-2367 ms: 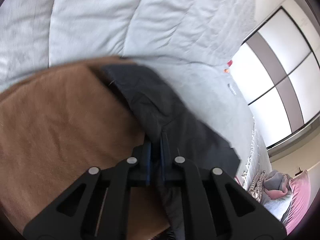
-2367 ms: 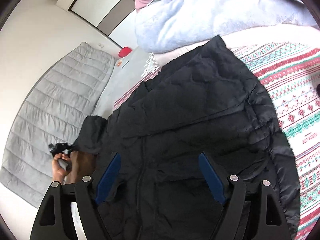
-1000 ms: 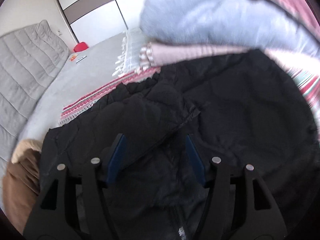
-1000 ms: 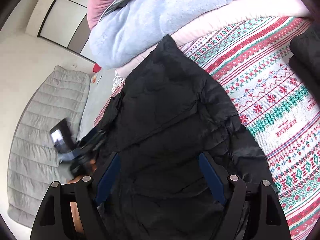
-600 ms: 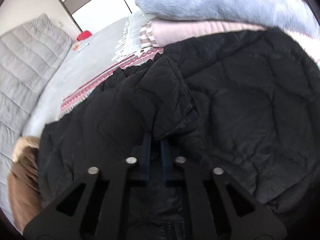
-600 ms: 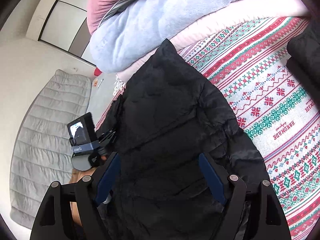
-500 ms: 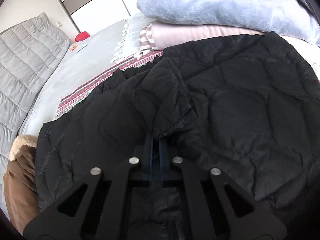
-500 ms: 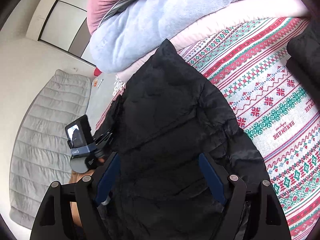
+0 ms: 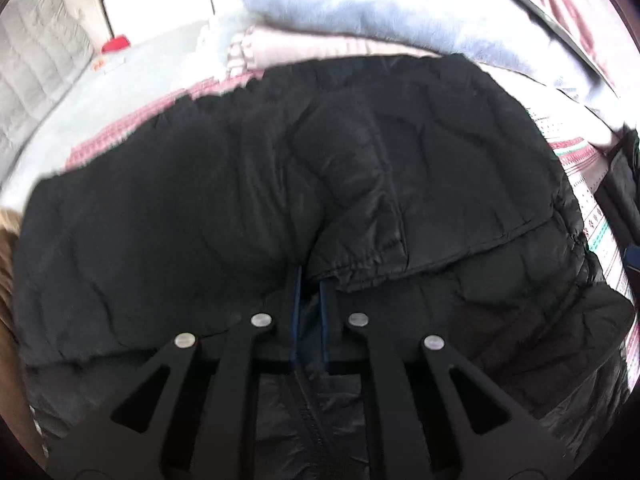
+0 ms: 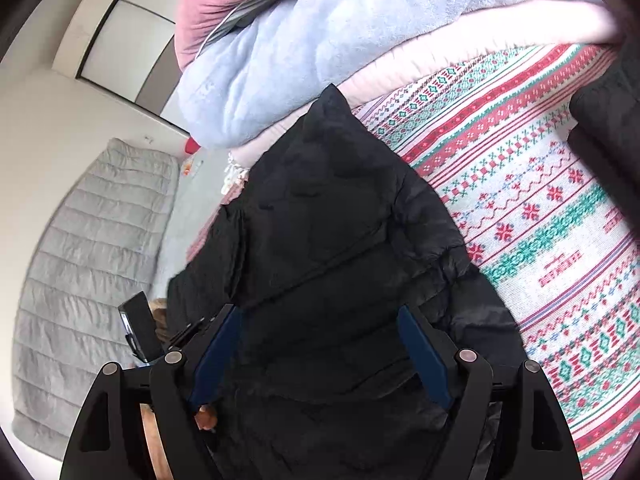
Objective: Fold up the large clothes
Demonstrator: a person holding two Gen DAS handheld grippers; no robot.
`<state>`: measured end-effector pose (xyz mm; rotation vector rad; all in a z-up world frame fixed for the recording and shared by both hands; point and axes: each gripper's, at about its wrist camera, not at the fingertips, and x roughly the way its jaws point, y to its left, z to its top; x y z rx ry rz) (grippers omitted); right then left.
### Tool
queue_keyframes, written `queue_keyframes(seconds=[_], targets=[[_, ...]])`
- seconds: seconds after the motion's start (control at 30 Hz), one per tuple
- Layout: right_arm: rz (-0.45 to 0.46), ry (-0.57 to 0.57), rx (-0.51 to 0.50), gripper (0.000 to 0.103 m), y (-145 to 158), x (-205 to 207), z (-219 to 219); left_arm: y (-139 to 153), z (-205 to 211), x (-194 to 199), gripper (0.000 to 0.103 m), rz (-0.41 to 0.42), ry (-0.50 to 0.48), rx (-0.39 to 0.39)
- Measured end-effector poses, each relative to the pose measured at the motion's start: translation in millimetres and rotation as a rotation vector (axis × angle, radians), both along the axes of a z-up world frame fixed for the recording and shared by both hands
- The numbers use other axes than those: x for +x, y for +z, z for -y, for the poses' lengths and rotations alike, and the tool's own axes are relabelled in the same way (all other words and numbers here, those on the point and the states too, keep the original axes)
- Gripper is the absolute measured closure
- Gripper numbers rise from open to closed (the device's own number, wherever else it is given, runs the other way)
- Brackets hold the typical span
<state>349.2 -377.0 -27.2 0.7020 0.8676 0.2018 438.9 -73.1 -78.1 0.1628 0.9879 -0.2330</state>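
A black quilted jacket lies spread on the bed, and it fills the middle of the right wrist view too. One sleeve is folded across its front, its cuff edge running down to my left gripper. That gripper's blue pads stand a narrow gap apart with dark fabric pinched between them, and the jaws are opening slightly. My right gripper hangs wide open above the jacket's lower part, holding nothing. The left device shows at the jacket's left edge.
A red, green and white patterned blanket lies under the jacket. Folded light blue and pink blankets are stacked behind it. A grey quilted cover lies at the left, a brown garment at the left edge, another dark garment at the right.
My left gripper went from open to closed on the sleeve end, then carried it across the jacket's front toward the right. The right gripper has stayed in place, open.
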Motion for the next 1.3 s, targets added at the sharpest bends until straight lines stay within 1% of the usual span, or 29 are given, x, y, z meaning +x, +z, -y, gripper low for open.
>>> queue_keyframes(seconds=[0.07, 0.1, 0.13, 0.17, 0.2, 0.27, 0.3, 0.33, 0.43, 0.53, 0.57, 0.6, 0.67, 0.73, 0.77, 0.83, 0.9, 0.97, 1.07, 1.13, 1.2, 1.3], targets=[[-0.004, 0.006, -0.02, 0.021, -0.9, -0.1, -0.3, 6.0, -10.4, -1.7, 0.088, -0.03, 0.044, -0.076], [-0.003, 0.008, -0.024, 0.021, -1.1, -0.5, 0.3, 12.5, -17.3, -5.7, 0.087, -0.041, 0.063, -0.125], [-0.002, 0.007, -0.027, 0.021, -0.7, -1.1, 1.3, 24.6, -27.2, -14.5, 0.084, -0.042, 0.079, -0.179], [0.003, 0.005, -0.03, 0.021, 0.4, -1.7, 2.6, 32.1, -33.3, -22.7, 0.078, -0.037, 0.086, -0.197], [0.01, 0.001, -0.035, 0.021, 2.2, -2.6, 4.2, 43.4, -42.0, -35.4, 0.074, -0.021, 0.097, -0.214], [0.022, -0.01, -0.047, 0.021, 6.3, -5.1, 7.8, 66.3, -64.1, -69.0, 0.059, 0.025, 0.119, -0.25], [0.031, -0.018, -0.054, 0.021, 9.0, -6.7, 10.1, 77.6, -79.9, -91.7, 0.056, 0.051, 0.136, -0.279], [0.041, -0.025, -0.06, 0.021, 11.5, -8.3, 12.5, 83.3, -91.1, -104.1, 0.051, 0.063, 0.153, -0.289], [0.057, -0.038, -0.088, 0.021, 17.1, -13.6, 14.4, 96.7, -137.7, -161.5, 0.051, 0.094, 0.269, -0.27], [0.058, -0.033, -0.14, 0.021, 19.0, -18.3, 8.6, 100.9, -185.8, -216.2, 0.051, 0.078, 0.396, -0.265], [0.056, -0.027, -0.151, 0.021, 19.3, -20.0, 6.6, 99.9, -195.7, -223.6, 0.051, 0.079, 0.424, -0.255], [0.056, -0.019, -0.158, 0.021, 20.0, -23.6, 3.9, 98.8, -208.3, -239.3, 0.051, 0.082, 0.46, -0.231], [0.062, -0.01, -0.154, 0.021, 21.2, -31.8, -0.2, 92.0, -225.0, -263.6, 0.051, 0.079, 0.486, -0.199], [0.06, 0.017, -0.146, 0.021, 18.4, -40.1, -8.0, 81.8, -236.5, -276.8, 0.051, 0.058, 0.506, -0.202], [0.044, 0.047, -0.15, 0.021, 13.1, -42.2, -14.5, 71.8, -243.5, -283.1, 0.051, 0.045, 0.526, -0.215], [-0.018, 0.103, -0.189, 0.021, -2.7, -44.3, -28.0, 55.7, -252.7, -292.8, 0.051, 0.013, 0.558, -0.232], [-0.051, 0.076, -0.226, 0.021, -10.3, -54.2, -29.6, 37.3, -258.9, -300.5, 0.051, -0.018, 0.587, -0.244], [-0.047, 0.071, -0.243, 0.021, -9.4, -70.6, -25.9, 24.4, -264.4, -312.0, 0.051, -0.027, 0.609, -0.233], [-0.023, 0.086, -0.274, 0.021, -2.6, -98.9, -12.4, 15.8, -274.8, -327.9, 0.051, -0.029, 0.614, -0.239], [-0.024, 0.073, -0.306, 0.021, -5.5, -123.0, 4.8, 12.1, -284.9, -341.1, 0.051, -0.022, 0.621, -0.249], [-0.045, 0.049, -0.309, 0.021, -14.9, -141.7, 21.2, 9.4, -291.2, -349.7, 0.051, -0.017, 0.621, -0.267], [-0.108, -0.004, -0.289, 0.021, -42.9, -180.0, 54.7, 5.7, -295.2, -354.9, 0.051, -0.017, 0.613, -0.295]])
